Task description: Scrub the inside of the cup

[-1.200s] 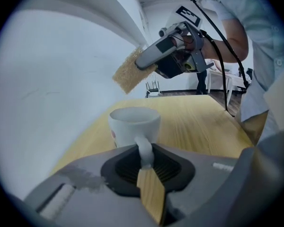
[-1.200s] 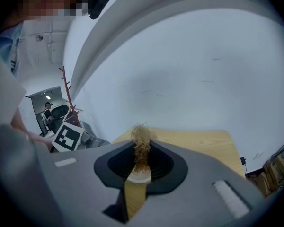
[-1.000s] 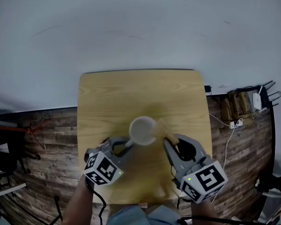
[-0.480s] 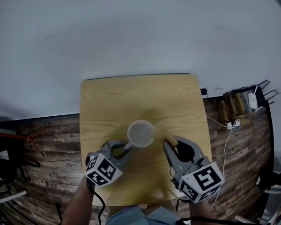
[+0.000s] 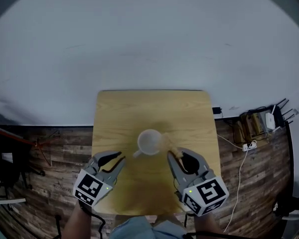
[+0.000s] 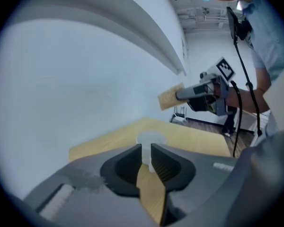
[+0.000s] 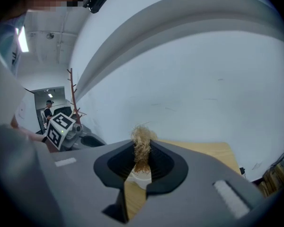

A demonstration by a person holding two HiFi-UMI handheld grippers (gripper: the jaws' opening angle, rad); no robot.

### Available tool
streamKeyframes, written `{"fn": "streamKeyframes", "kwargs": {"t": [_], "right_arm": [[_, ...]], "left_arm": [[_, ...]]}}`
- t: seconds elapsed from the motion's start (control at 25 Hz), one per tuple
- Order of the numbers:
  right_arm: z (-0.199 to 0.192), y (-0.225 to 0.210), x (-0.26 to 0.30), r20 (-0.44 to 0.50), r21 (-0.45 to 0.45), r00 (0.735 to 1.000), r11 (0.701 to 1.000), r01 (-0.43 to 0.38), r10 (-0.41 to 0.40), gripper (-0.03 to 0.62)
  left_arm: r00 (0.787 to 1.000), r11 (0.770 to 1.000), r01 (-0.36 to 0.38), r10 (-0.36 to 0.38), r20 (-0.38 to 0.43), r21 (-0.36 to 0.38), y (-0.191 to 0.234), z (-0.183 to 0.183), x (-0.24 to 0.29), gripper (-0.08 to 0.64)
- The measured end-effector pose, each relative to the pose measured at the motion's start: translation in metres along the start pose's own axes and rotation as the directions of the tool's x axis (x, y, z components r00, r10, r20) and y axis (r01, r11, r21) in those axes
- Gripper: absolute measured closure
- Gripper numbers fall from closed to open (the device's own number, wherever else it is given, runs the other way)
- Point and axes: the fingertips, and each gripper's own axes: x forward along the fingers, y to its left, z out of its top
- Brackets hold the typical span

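left gripper (image 5: 114, 161) was lower left in the head view, jaws parted by a narrow gap with nothing between the pads. Its tips were near the handle of the white cup with a side handle (image 5: 150, 142) but apart from it. In the left gripper view only table top and the cup's handle side showed through the gap, further off

right gripper (image 5: 175, 156) was lower right in the head view, jaws clamped on a tan fibrous scrubbing pad (image 7: 142, 138). A frayed tuft stuck up past the fingertips in the right gripper view, with the pads pressed on both sides of it

the cup stood upright, mouth up, at the middle of the square light-wood table (image 5: 154, 106), handle toward the lower left. The pad's tip sat just beside the cup's right rim

hard to read:
- couldn't tell whether pad and rim touched. The head view was soft there and the right gripper view looked straight over the pad
- the cup's inside was a pale blur, no detail
- both gripper views showed only a sliver of cup, the rest was behind their own jaws
- the lower part of the pad was buried between the right jaws
- the person's forearms were cut off at the bottom edge of the head view
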Motion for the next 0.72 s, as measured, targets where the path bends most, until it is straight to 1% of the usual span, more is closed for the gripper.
{"fn": "streamKeyframes", "kwargs": {"t": [0.08,0.16,0.2,0.28,0.32,0.36,0.4,0.44,0.48,0.52,0.56,0.68,0.72], "right_arm": [[0.009,0.008,-0.010,0.018,-0.033,0.999,0.999,-0.030,0.030,0.529],[0.018,0.015,-0.021,0.046,-0.063,0.998,0.997,-0.049,0.052,0.529],[0.023,0.017,-0.026,0.062,-0.077,0.996,0.996,-0.053,0.058,0.529],[0.033,0.020,-0.033,0.087,-0.102,0.994,0.993,-0.056,0.065,0.529],[0.038,0.021,-0.036,0.097,-0.113,0.993,0.992,-0.057,0.068,0.529],[0.042,0.023,-0.040,0.107,-0.123,0.992,0.991,-0.059,0.072,0.529],[0.046,0.026,-0.043,0.117,-0.135,0.990,0.989,-0.061,0.077,0.529],[0.049,0.029,-0.046,0.125,-0.147,0.989,0.987,-0.062,0.081,0.529],[0.052,0.032,-0.049,0.132,-0.160,0.988,0.985,-0.064,0.085,0.529],[0.054,0.035,-0.051,0.139,-0.172,0.986,0.983,-0.065,0.090,0.529],[0.056,0.038,-0.053,0.144,-0.184,0.985,0.981,-0.067,0.094,0.529],[0.061,0.045,-0.057,0.148,-0.209,0.984,0.975,-0.072,0.104,0.529],[0.062,0.046,-0.058,0.147,-0.216,0.984,0.974,-0.071,0.104,0.529]], "left_arm": [[0.994,0.995,-0.073,0.079,0.078,-0.071,-0.004,0.031,-0.014,0.480],[0.977,0.982,-0.112,0.137,0.163,-0.151,-0.017,0.060,-0.027,0.511],[0.967,0.976,-0.125,0.160,0.198,-0.177,-0.024,0.073,-0.032,0.538],[0.947,0.967,-0.173,0.216,0.238,-0.188,-0.036,0.097,-0.038,0.538],[0.935,0.959,-0.219,0.259,0.243,-0.180,-0.040,0.107,-0.041,0.538],[0.918,0.945,-0.275,0.312,0.245,-0.175,-0.044,0.115,-0.044,0.538],[0.895,0.927,-0.332,0.368,0.252,-0.176,-0.046,0.122,-0.049,0.538],[0.871,0.907,-0.378,0.416,0.263,-0.184,-0.049,0.129,-0.054,0.538],[0.849,0.891,-0.409,0.451,0.275,-0.196,-0.051,0.134,-0.058,0.538],[0.833,0.879,-0.427,0.474,0.286,-0.212,-0.054,0.138,-0.061,0.538],[0.821,0.871,-0.437,0.488,0.296,-0.224,-0.057,0.143,-0.063,0.538],[0.797,0.863,-0.457,0.505,0.331,-0.217,-0.063,0.157,-0.071,0.538],[0.788,0.858,-0.460,0.514,0.339,-0.230,-0.064,0.161,-0.074,0.538]]}}
